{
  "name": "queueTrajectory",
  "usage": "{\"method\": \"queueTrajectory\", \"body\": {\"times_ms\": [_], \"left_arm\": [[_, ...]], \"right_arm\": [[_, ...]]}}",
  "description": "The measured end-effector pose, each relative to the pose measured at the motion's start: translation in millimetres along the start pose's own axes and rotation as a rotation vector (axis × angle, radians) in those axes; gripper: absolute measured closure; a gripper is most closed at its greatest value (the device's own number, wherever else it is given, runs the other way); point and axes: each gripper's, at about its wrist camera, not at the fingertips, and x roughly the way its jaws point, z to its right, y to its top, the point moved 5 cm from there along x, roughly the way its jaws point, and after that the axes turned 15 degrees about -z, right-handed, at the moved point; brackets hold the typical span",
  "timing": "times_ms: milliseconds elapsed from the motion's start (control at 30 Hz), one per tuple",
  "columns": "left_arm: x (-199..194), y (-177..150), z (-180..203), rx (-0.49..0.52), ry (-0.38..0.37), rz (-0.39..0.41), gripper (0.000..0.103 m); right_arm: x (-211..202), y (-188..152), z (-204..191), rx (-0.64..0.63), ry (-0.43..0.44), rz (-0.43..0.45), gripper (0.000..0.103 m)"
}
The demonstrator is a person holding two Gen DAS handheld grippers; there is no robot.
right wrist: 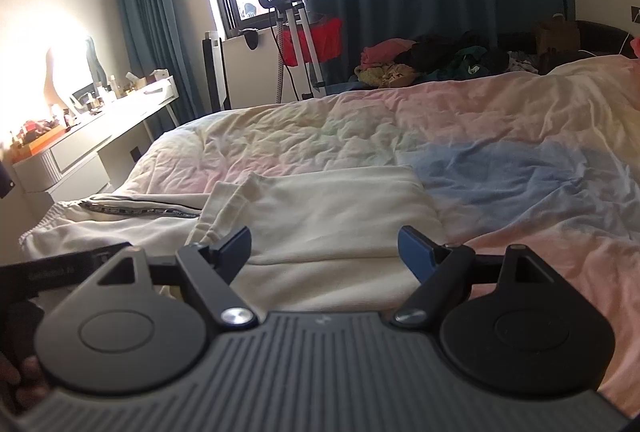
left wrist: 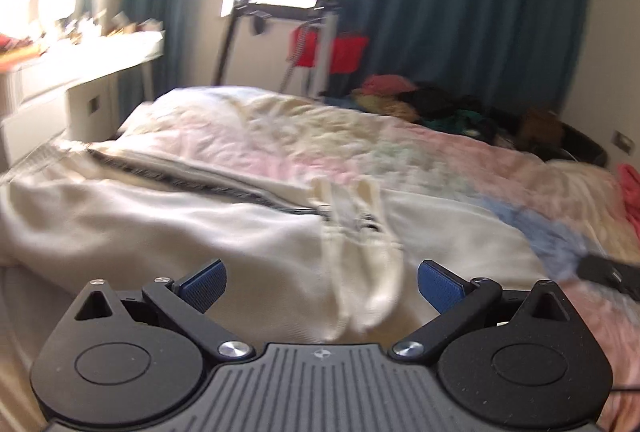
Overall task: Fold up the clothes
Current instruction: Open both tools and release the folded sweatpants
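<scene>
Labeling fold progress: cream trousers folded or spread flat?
Partly folded: on the cream trousers one layer lies doubled over another, while the waistband end stays spread out.

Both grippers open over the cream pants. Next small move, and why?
Probably lower the right hand-held gripper onto the near edge of the cream pants and close. Both it and the left hand-held gripper are open and empty, and the pants lie partly folded on the bed, their fabric right between the right fingers.

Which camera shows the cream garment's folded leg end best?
The right wrist view: the folded leg end lies sharp and whole between the open right gripper. The left wrist view shows it motion-blurred.
</scene>
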Motion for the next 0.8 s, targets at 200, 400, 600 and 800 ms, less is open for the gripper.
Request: {"method": "queueTrajectory", "body": {"times_ms": [200, 400, 600, 800], "left_arm": [[-16, 43, -69, -0.324, -0.009, -0.019, 0.000], [-18, 52, -150, -0.614, -0.037, -0.166, 0.000], [-8, 42, -220, -0.762, -0.097, -0.236, 0.000], [2, 40, -266, -0.823, -0.107, -0.239, 0.004]], "right_arm": [[4, -4, -1, -0.004, 0.041, -0.030, 0.021], [-3, -5, 2, 0.014, 0.080, -0.031, 0.021], [0, -6, 4, 0.013, 0.093, -0.048, 0.021], [20, -7, -4, -0.020, 0.057, -0.085, 0.021]]}}
